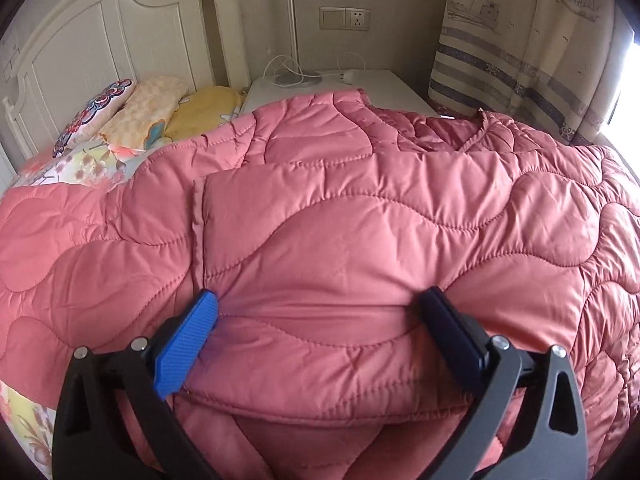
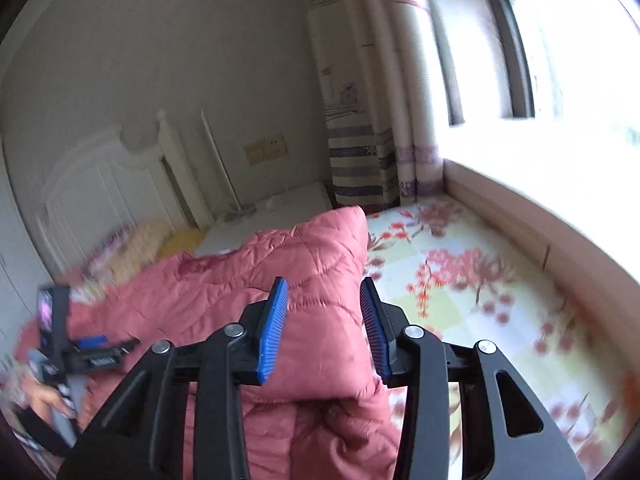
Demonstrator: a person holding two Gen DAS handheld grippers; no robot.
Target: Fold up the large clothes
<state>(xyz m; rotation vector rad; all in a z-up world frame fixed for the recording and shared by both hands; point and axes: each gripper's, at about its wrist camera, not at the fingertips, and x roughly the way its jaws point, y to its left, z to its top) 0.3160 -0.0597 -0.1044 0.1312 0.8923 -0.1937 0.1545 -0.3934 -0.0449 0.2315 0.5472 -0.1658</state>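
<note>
The right wrist view is smeared by motion, so the pillows and headboard at its left are hard to make out. At its far left edge the left gripper shows only as a dark blurred shape, its tips not readable from there.

The pink quilted jacket lies spread over the floral bedsheet on the bed, covering most of it in the left wrist view; its lower hem is cut off by the frame. In that view the left gripper has its fingers spread wide, both pressing on a folded flap of the jacket without pinching it.

In the right wrist view the right gripper has its fingers at a narrow gap, with a raised fold of the jacket between them; whether the pads actually clamp the fabric I cannot tell. Bare bedsheet lies to the right, below the window ledge.
</note>
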